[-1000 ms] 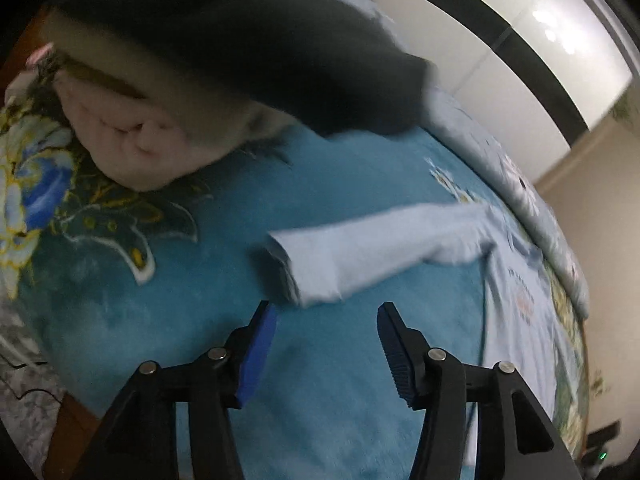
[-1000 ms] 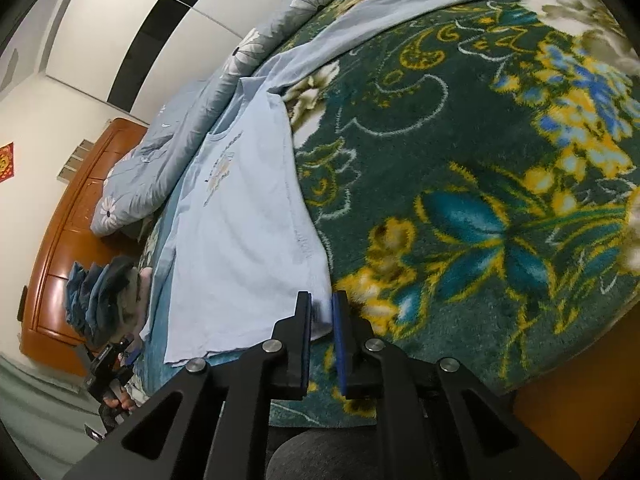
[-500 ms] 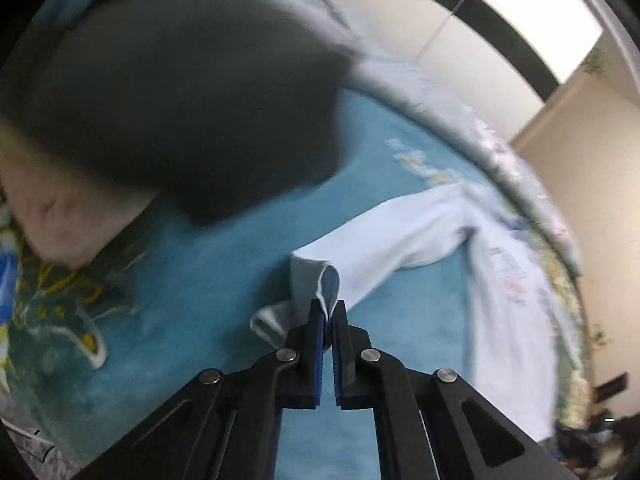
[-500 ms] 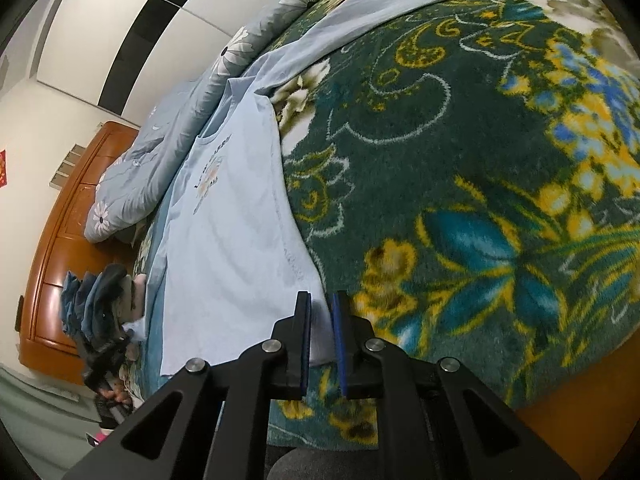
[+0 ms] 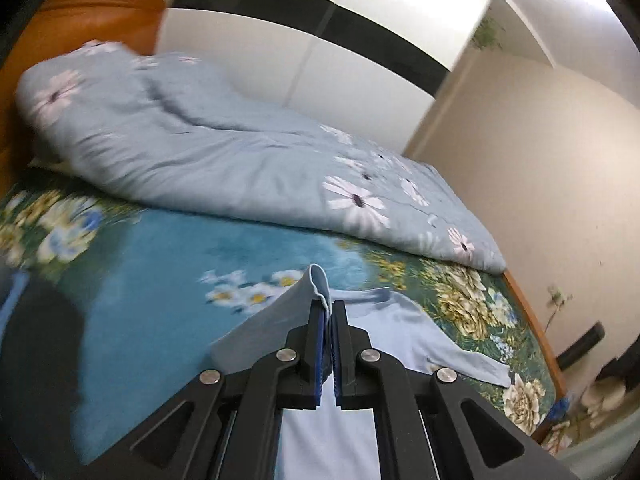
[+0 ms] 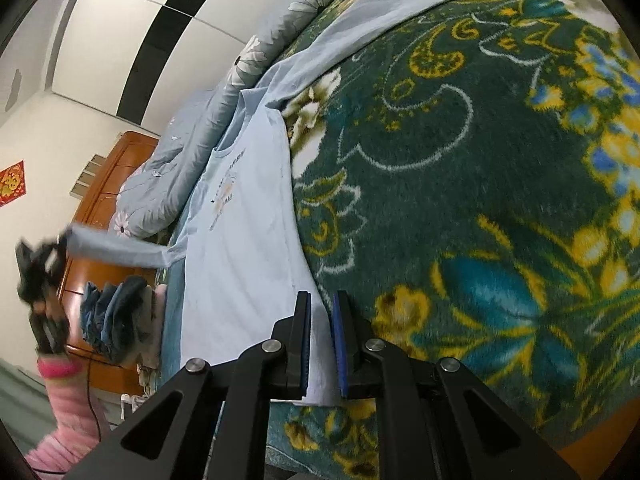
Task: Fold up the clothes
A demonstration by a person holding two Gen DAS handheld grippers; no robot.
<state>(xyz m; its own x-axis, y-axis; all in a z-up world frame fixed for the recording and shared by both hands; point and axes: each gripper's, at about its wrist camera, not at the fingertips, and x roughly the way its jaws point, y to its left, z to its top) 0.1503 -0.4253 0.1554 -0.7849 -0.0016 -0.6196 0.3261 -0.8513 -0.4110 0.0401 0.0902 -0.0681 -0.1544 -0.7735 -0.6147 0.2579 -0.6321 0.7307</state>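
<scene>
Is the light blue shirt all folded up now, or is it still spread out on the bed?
Mostly spread out. The shirt's body lies flat on the floral blanket; only one sleeve is lifted, pinched in the left gripper.

Both cams rode the grippers, looking down close over the teal flowered fleece blanket; each caught the pale blue long-sleeved shirt.
</scene>
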